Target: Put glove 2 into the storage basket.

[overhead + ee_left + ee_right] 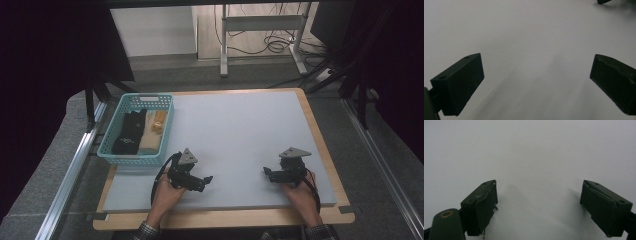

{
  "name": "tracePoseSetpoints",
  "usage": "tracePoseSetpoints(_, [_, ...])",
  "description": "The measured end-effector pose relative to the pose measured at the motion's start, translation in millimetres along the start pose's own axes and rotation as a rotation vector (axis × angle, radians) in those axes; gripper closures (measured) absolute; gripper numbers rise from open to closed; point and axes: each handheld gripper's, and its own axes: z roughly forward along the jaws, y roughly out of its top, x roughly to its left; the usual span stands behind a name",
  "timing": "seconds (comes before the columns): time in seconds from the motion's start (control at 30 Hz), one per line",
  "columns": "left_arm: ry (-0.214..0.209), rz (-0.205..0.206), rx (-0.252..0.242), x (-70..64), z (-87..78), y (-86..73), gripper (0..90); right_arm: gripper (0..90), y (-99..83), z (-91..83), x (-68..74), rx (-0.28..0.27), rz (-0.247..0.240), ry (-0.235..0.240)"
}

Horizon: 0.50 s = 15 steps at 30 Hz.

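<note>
Both grippers rest low on the grey tabletop, fingers spread apart and holding nothing. The left gripper sits just beside the teal basket's near corner; the right gripper lies well apart from it.
</note>
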Motion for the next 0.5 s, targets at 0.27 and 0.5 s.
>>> tracePoseSetpoints(0.27, [-0.009, -0.004, 0.03, -1.5, 10.9, -6.6, 0.0, 14.0, 0.0, 0.0, 0.0, 0.0, 0.0, 0.0])
tracePoseSetpoints(0.5, [-0.006, -0.003, 0.064, -2.8, 18.3, -12.1, 0.0, 13.9, 0.0, 0.1, 0.0, 0.0, 0.0, 0.0])
